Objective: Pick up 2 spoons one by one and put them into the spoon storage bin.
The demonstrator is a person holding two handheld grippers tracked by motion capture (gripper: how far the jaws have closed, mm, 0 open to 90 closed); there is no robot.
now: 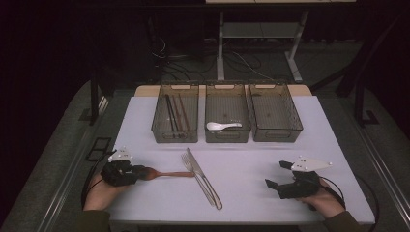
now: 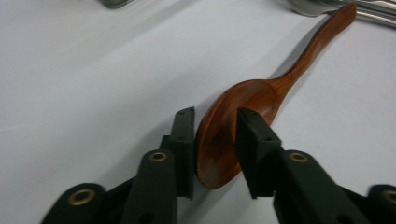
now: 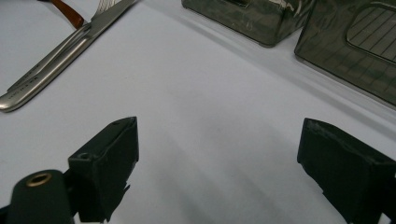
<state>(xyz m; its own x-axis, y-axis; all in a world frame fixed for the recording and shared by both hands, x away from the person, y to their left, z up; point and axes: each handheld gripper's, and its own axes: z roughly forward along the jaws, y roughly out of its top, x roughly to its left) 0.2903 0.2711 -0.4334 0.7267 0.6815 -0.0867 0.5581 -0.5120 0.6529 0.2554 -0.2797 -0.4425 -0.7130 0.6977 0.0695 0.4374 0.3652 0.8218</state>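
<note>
High view: wooden spoon (image 1: 164, 173) lies flat on the white table (image 1: 251, 159), reddish-brown, bowl end toward the left gripper (image 1: 140, 173), handle tip touching a steel fork (image 1: 189, 163) and knife (image 1: 204, 180) just right of it. Three smoky translucent bins stand in a row beyond the wooden spoon. Left bin (image 1: 175, 114), directly beyond it, holds dark and brown chopsticks (image 1: 175, 112). Middle bin (image 1: 227, 113) holds a white ceramic spoon (image 1: 221, 126). Right bin (image 1: 274, 113) shows no clear contents. Right gripper (image 1: 275, 175) sits well to the right of the wooden spoon, past the knife, held in a hand.

Left gripper view: wooden spoon (image 2: 247, 116) is glossy, with an oval bowl tilted on edge and a slim curved handle. Left gripper (image 2: 215, 135) has its jaws narrowed around the bowl, one pad at each face; whether both press firmly, I cannot tell.

Right gripper view: right gripper (image 3: 219, 154) stands wide apart over bare table, nothing between the jaws. Wooden spoon (image 3: 67, 11) handle tip appears far upper left beside the knife (image 3: 60, 49).
</note>
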